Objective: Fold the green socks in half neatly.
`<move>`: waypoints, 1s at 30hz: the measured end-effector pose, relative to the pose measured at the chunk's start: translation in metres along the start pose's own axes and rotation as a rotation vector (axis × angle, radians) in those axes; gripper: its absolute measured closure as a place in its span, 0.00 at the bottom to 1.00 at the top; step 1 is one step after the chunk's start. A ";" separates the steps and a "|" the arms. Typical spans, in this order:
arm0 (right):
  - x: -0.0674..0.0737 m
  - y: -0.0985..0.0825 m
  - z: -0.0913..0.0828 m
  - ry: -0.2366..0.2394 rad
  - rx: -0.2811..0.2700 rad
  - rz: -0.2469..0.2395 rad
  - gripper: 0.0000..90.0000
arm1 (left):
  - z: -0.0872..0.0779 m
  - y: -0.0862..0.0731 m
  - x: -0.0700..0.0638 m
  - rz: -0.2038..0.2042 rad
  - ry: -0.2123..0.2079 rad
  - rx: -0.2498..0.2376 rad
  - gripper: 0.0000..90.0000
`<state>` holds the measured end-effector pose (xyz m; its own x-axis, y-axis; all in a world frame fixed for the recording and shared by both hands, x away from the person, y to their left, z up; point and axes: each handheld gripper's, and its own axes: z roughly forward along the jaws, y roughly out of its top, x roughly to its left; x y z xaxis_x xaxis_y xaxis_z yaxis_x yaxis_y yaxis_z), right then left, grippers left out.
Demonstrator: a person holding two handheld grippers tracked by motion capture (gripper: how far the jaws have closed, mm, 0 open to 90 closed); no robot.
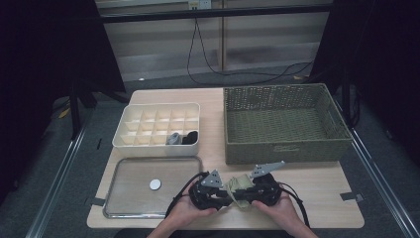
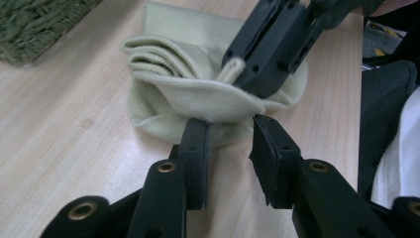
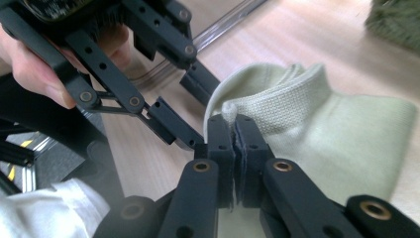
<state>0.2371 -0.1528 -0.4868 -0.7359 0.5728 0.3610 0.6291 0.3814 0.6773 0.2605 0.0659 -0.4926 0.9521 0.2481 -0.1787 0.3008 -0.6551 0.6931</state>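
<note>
Two hand-held grippers meet over a pale green, ribbed knitted sock lying bunched on the light wooden surface, just in front of the olive-green woven rectangular basket and well apart from it toward the person's edge.

The right gripper has its black jaws pressed together on a fold of the sock's cuff, a thin ridge of knit pinched between the pads; in the left gripper view the same jaws come in from above with a strand of the ribbing caught in them.

The left gripper stands partly open, its jaws set either side of the sock's lower edge; one pad lies against the fabric, the other is clear of it, so nothing is clamped there. A hand holds this gripper from below.

Left of the basket sits a cream plastic box divided into small compartments, two in its front row holding a grey item and a black item. In front of that box lies a flat metal-rimmed tray carrying a small white disc.
</note>
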 end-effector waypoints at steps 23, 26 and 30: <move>-0.006 -0.013 -0.026 -0.024 -0.052 0.049 0.78 | -0.029 0.008 0.016 -0.099 0.032 -0.129 0.66; -0.012 -0.016 -0.036 -0.055 -0.067 0.072 0.83 | -0.024 0.017 0.012 -0.075 0.015 -0.133 0.70; -0.020 -0.021 -0.046 -0.078 -0.075 0.101 0.85 | -0.015 0.028 0.008 -0.051 -0.007 -0.134 0.75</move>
<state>0.2268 -0.2056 -0.4782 -0.6467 0.6608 0.3809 0.6761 0.2656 0.6872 0.2756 0.0604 -0.4636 0.9363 0.2735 -0.2204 0.3391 -0.5402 0.7702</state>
